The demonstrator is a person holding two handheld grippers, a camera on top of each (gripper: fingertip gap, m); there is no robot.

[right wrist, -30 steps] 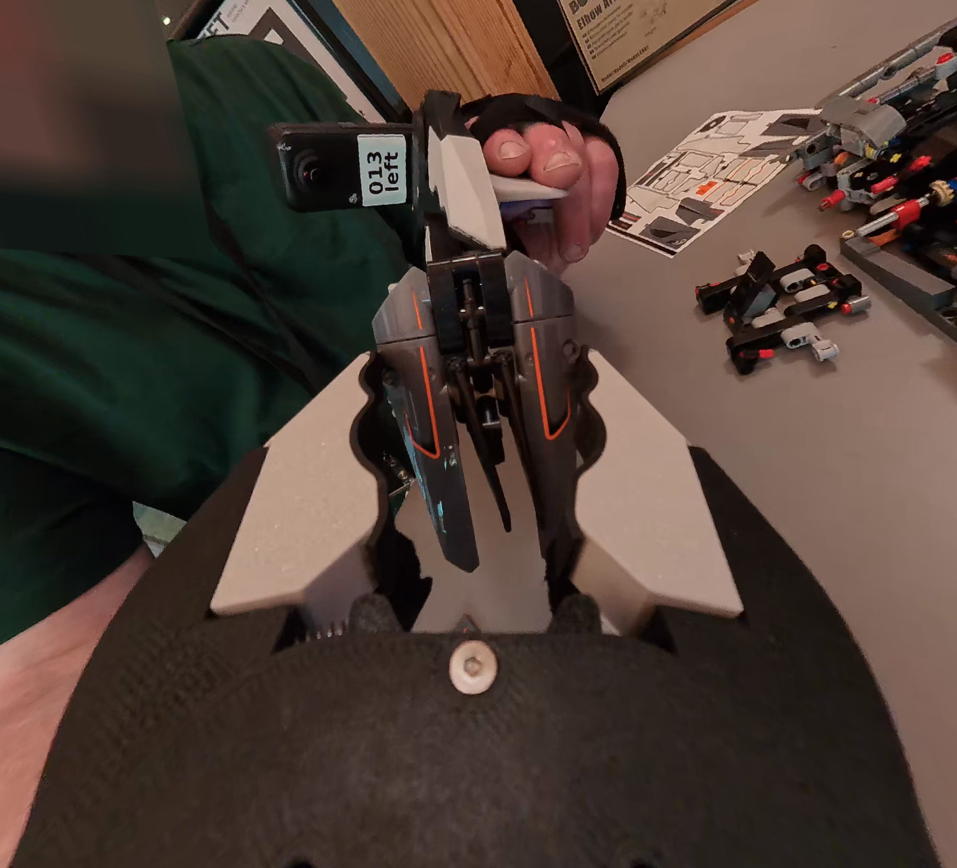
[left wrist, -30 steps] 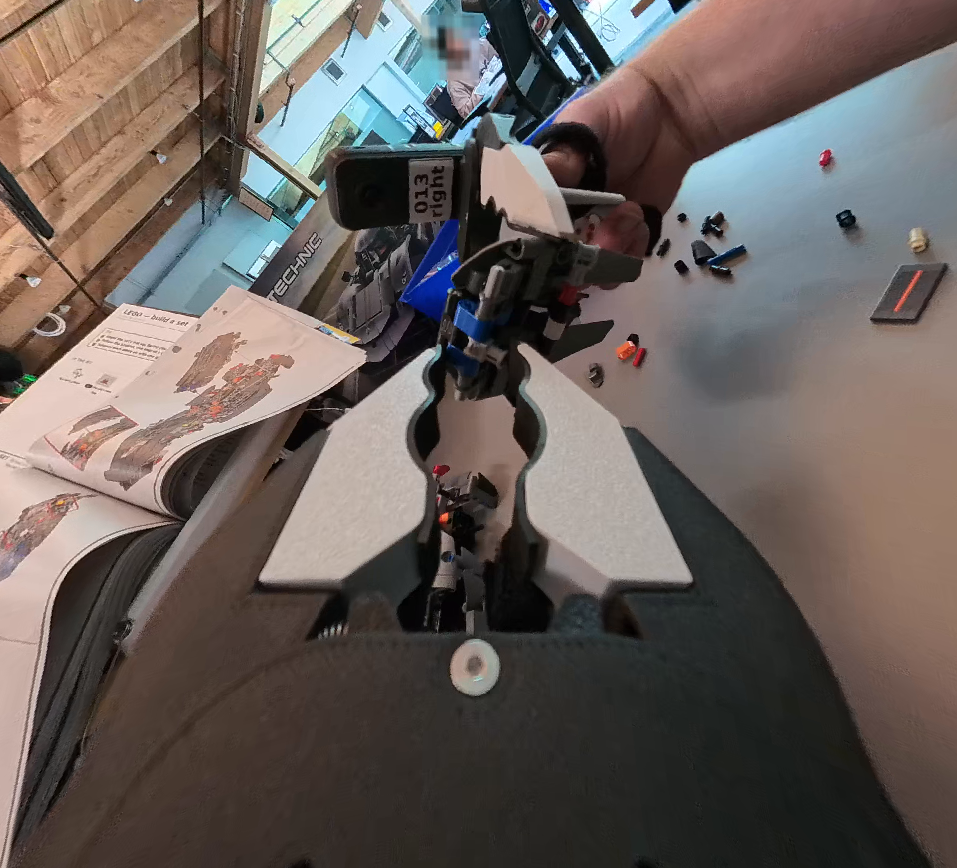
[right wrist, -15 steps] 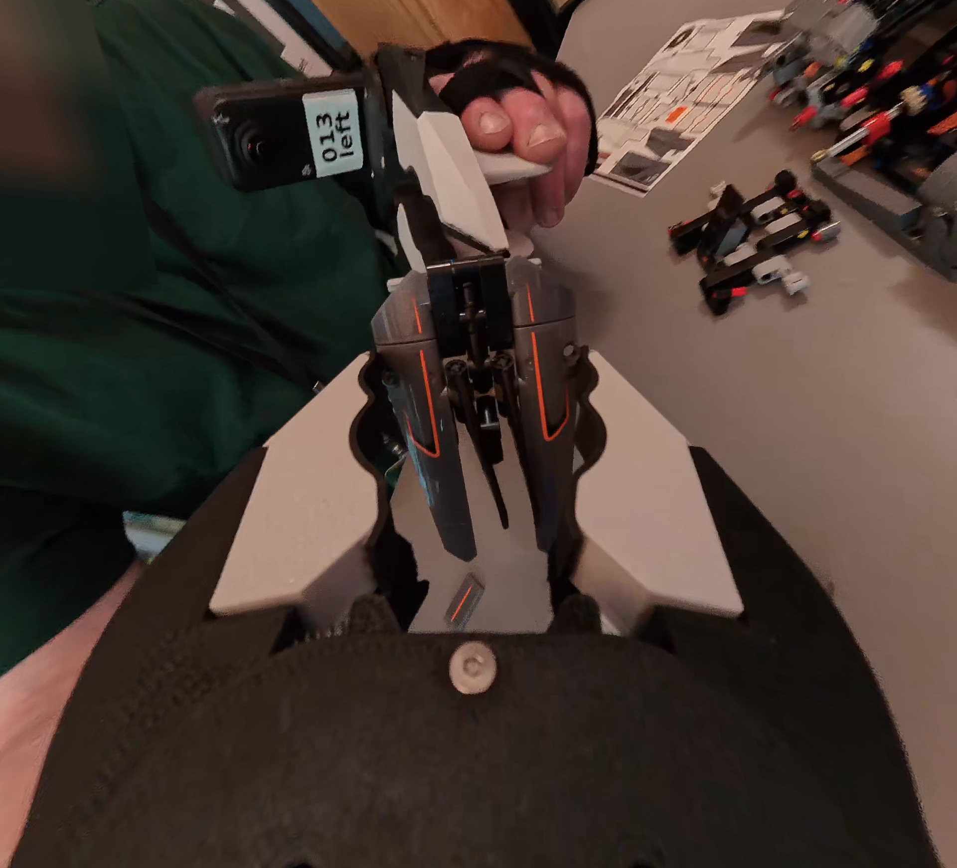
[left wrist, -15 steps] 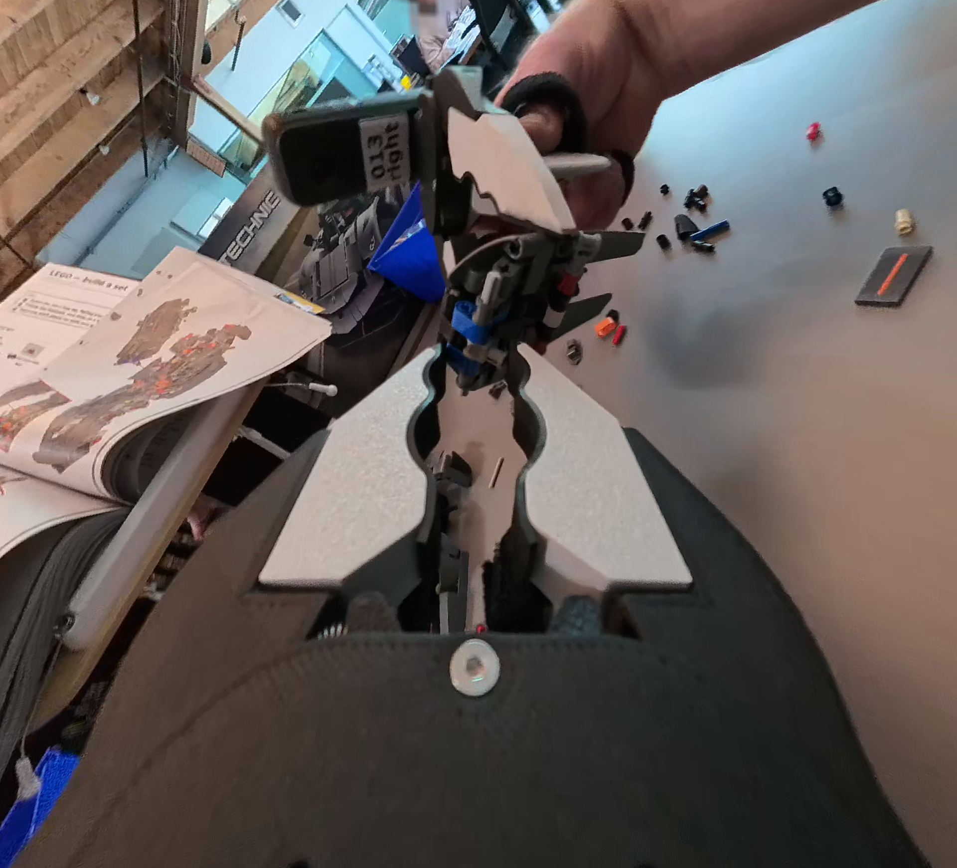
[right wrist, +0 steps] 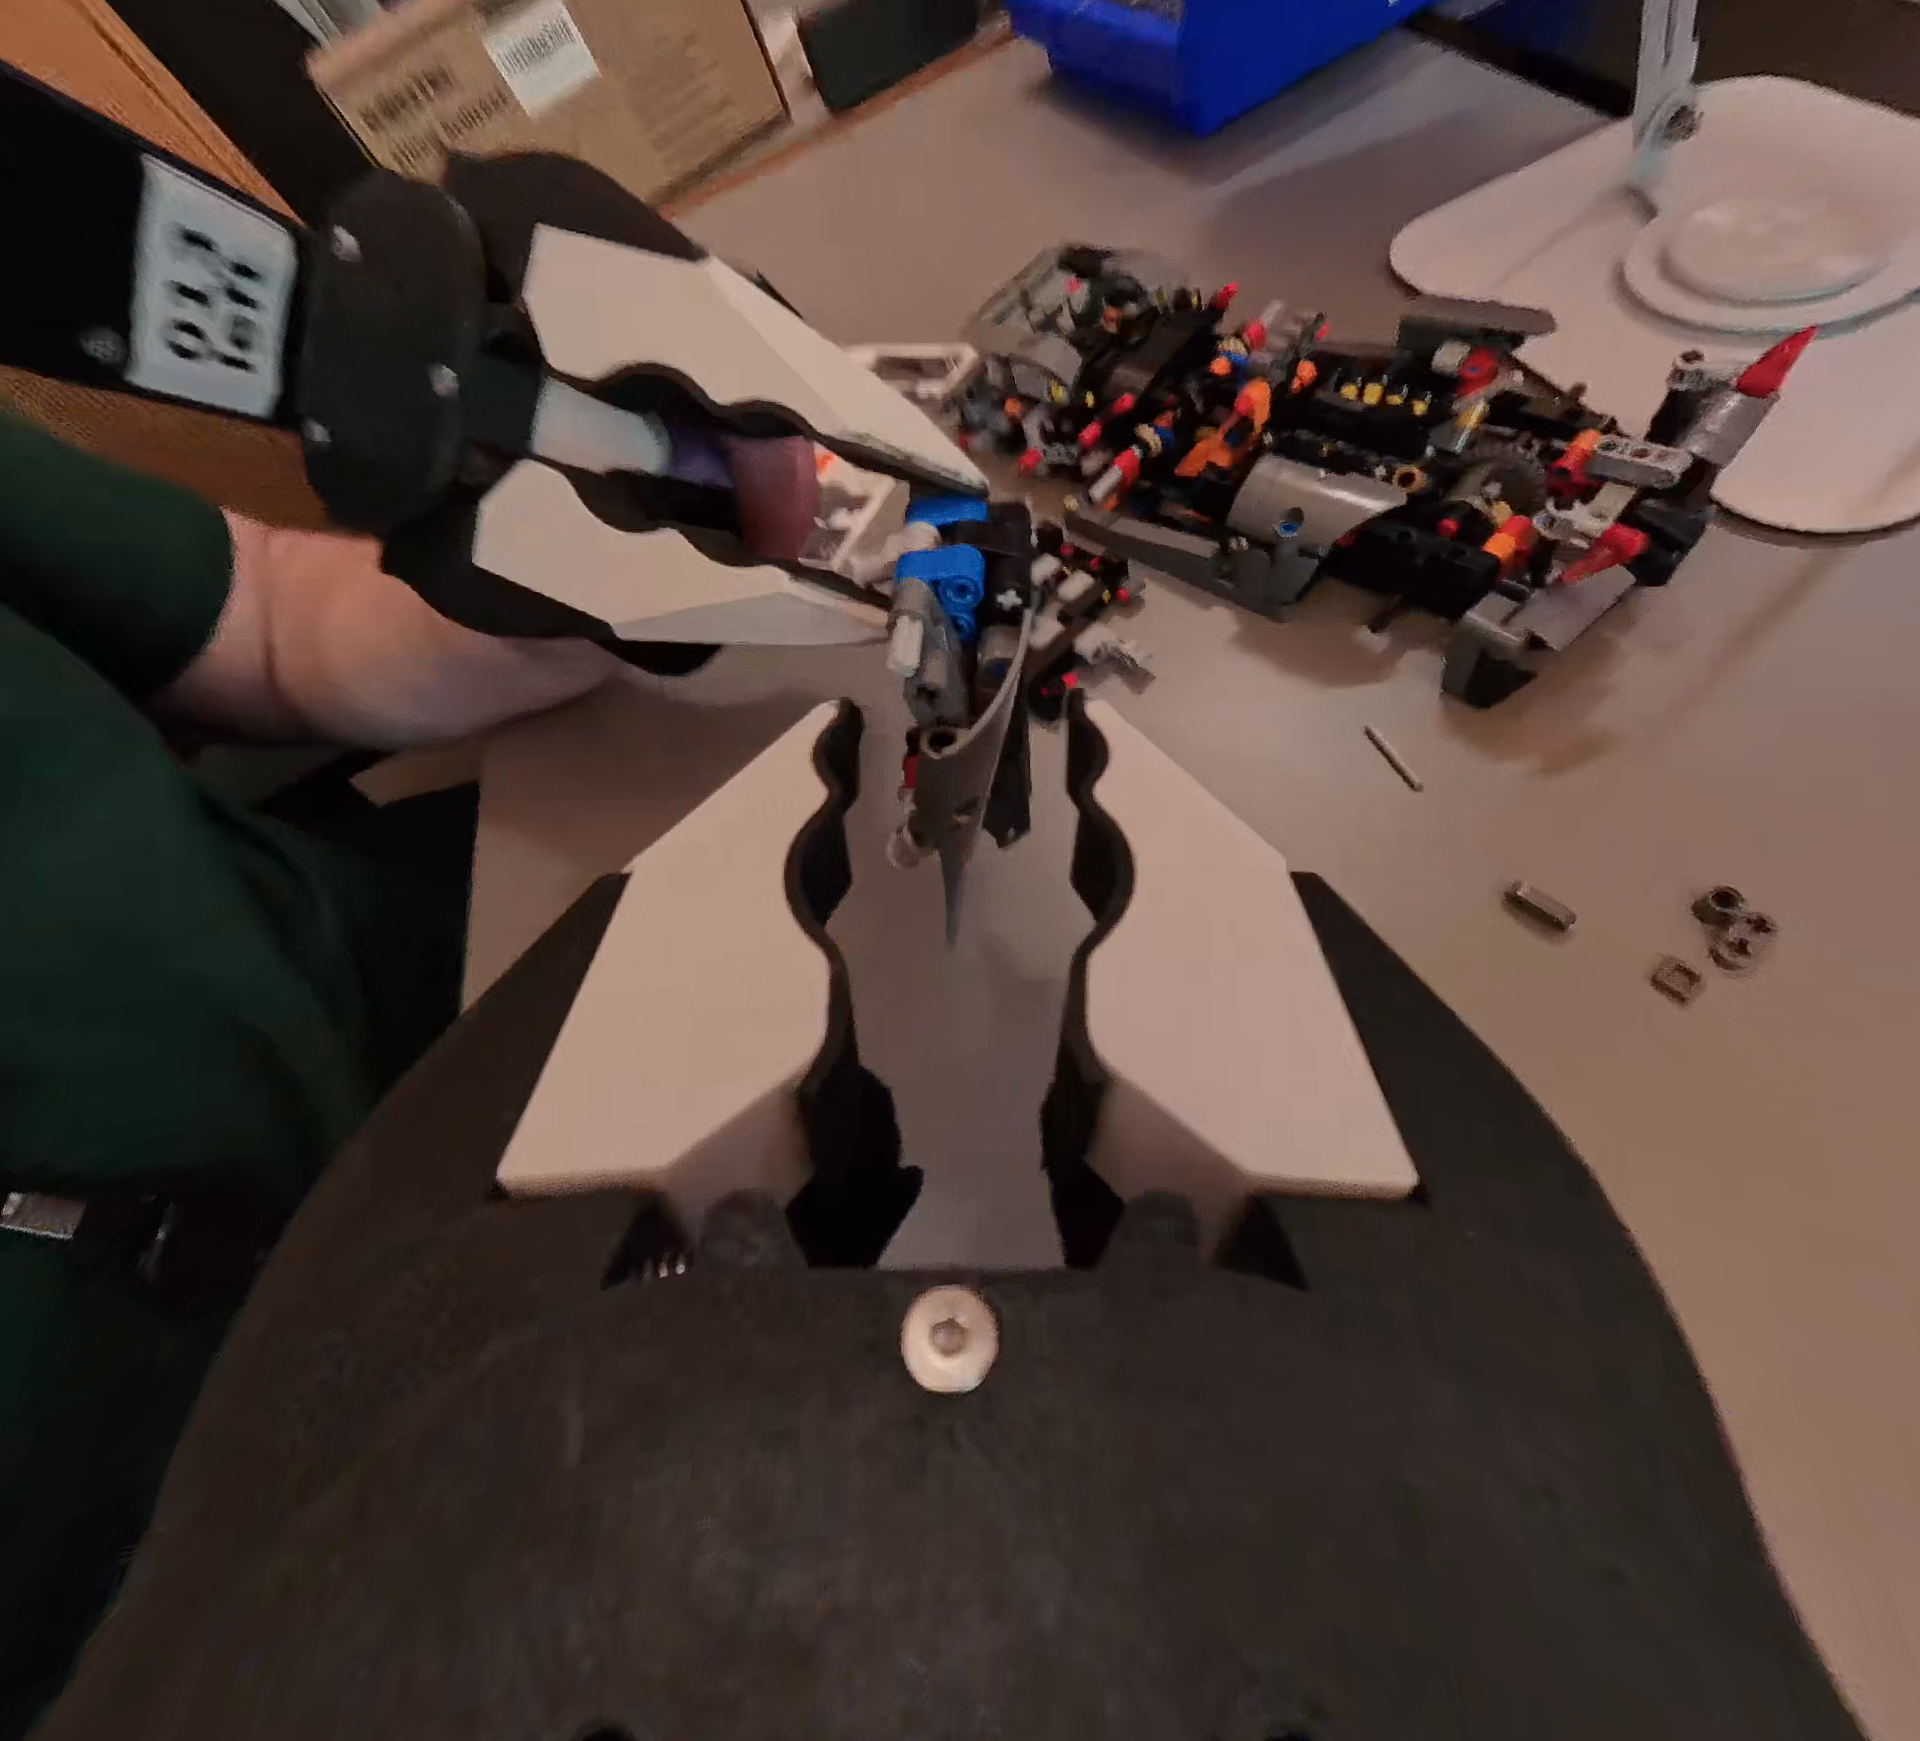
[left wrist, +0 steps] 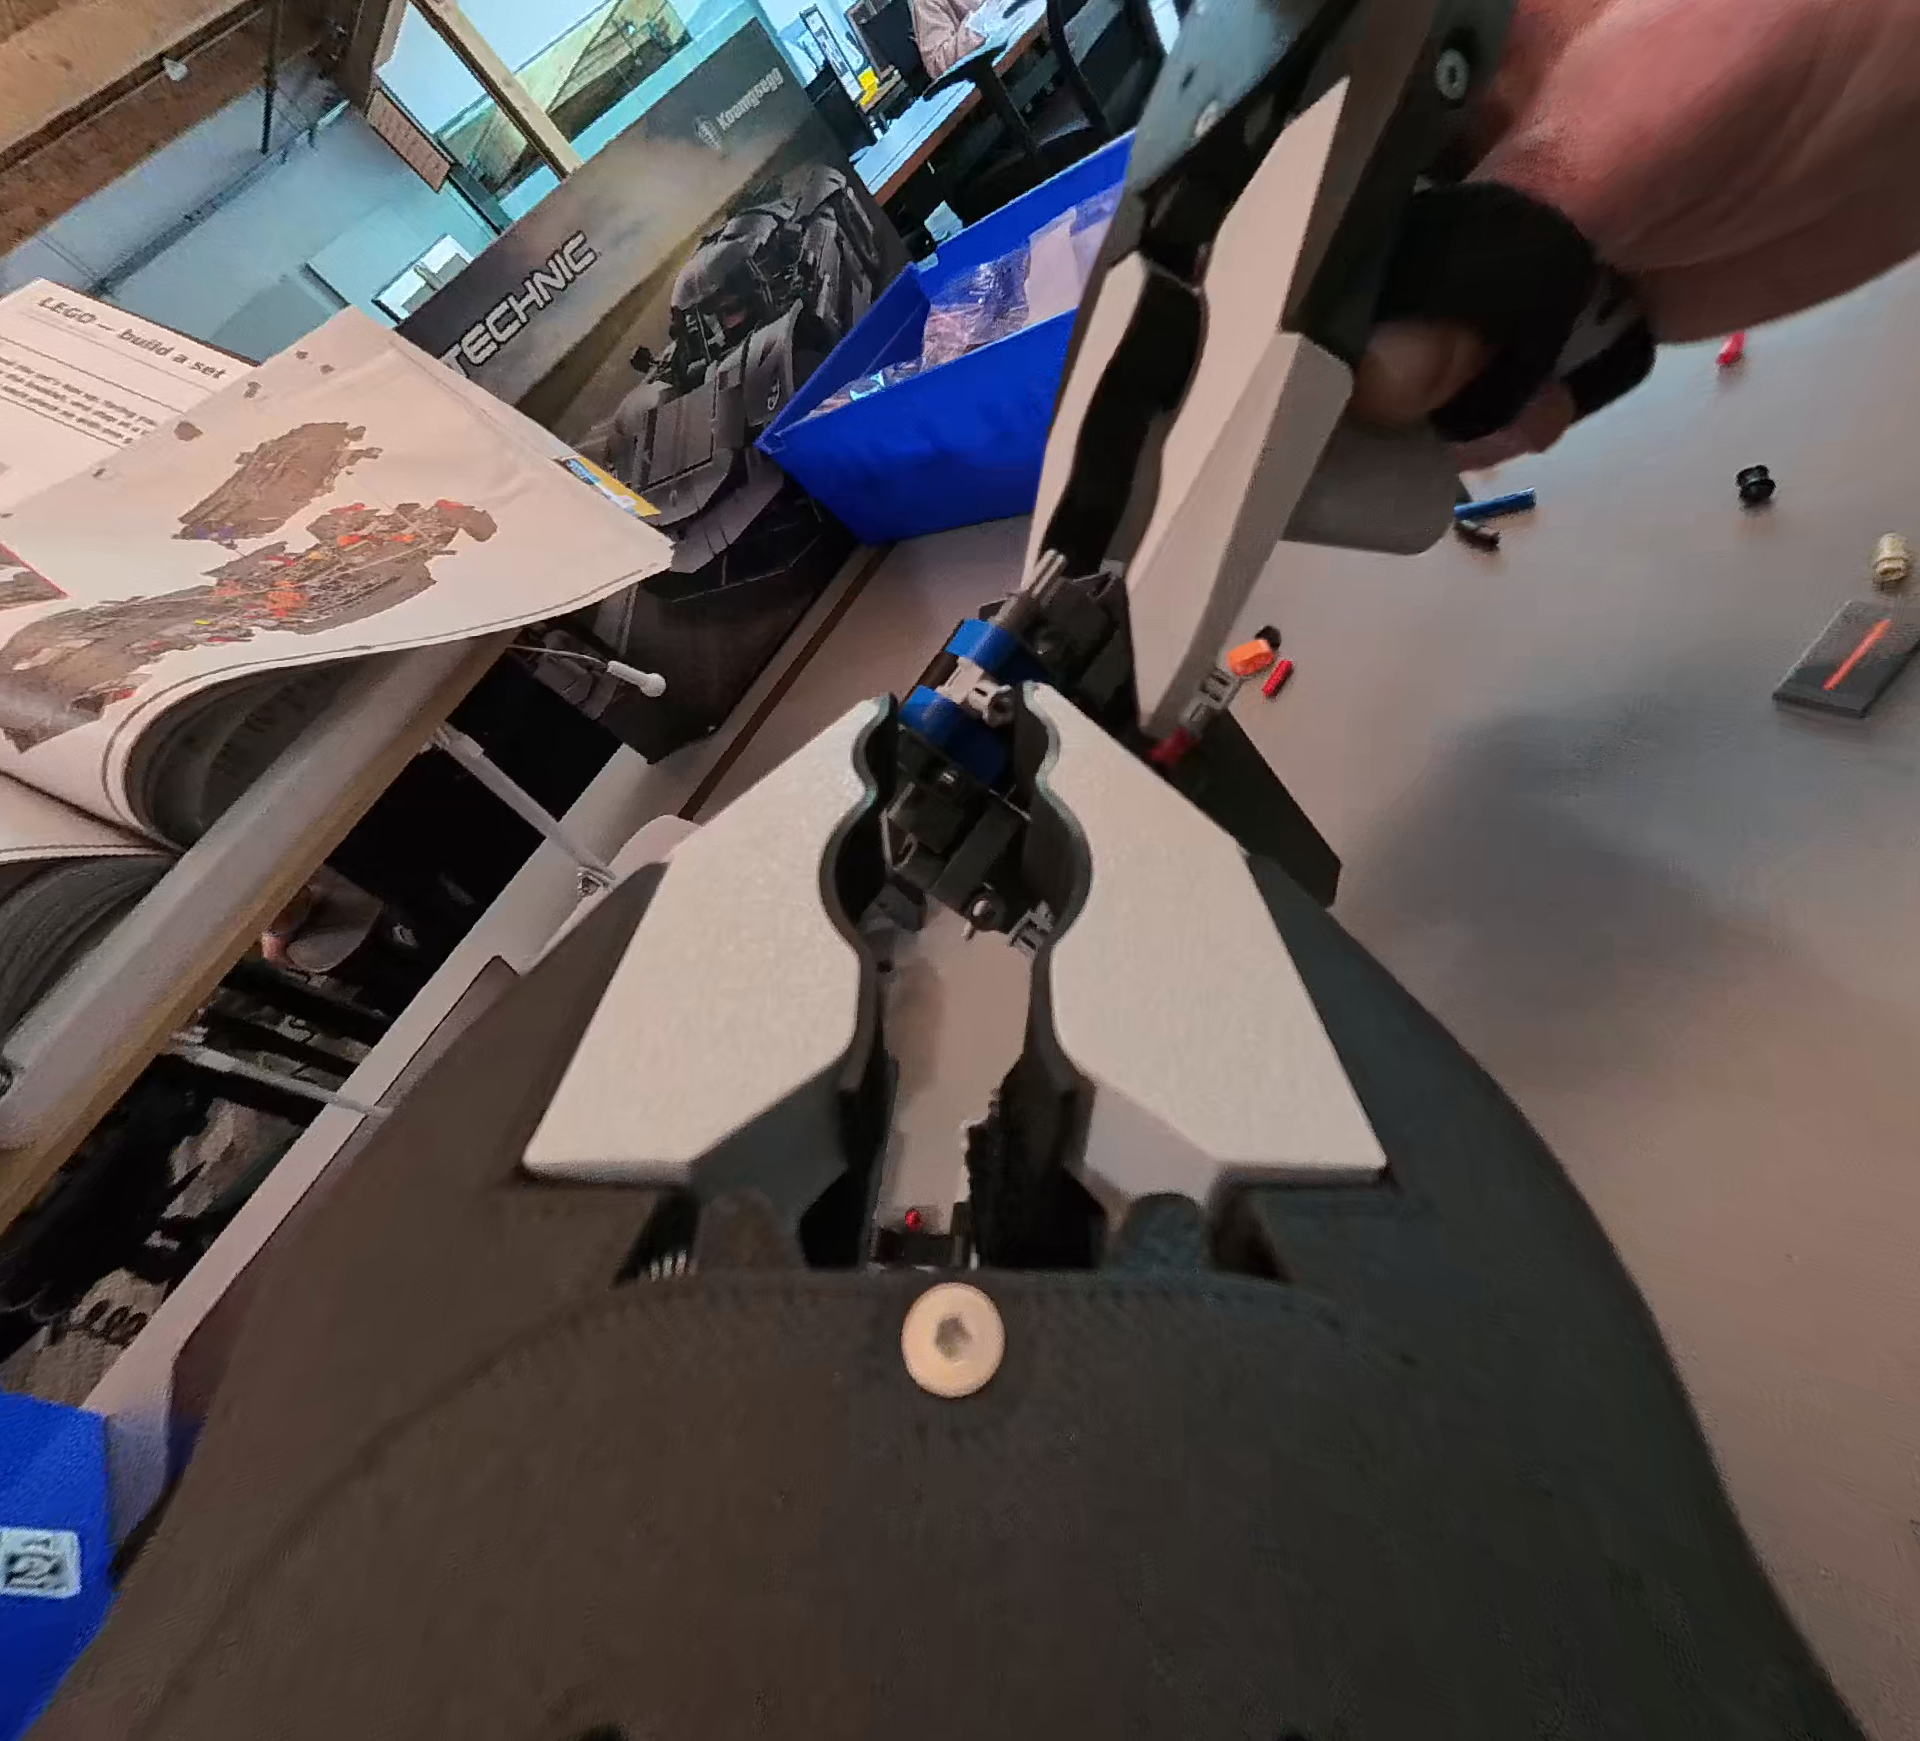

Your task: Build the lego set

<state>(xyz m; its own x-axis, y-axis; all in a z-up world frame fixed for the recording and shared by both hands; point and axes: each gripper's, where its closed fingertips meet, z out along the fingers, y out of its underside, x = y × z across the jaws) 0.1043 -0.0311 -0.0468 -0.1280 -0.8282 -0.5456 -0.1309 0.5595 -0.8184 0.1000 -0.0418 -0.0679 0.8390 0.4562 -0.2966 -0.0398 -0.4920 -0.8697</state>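
In the left wrist view the open instruction booklet lies at 9 o'clock, and at centre the left gripper is narrowed onto the blue-and-black end of the sub-assembly, which it holds clear of the table. 1 second ago the right gripper was clamped on that piece's grey, orange-striped panels. In its own view its 2 fingers now stand wide, and the panels hang in the gap touching neither. So the piece has passed to the left claw alone, which enters from 9 o'clock. The camera has also swung round. The large chassis now lies at 1 o'clock, with loose small parts at 3 o'clock. I judge the joining press finished, and the right claw free to fetch the next part.
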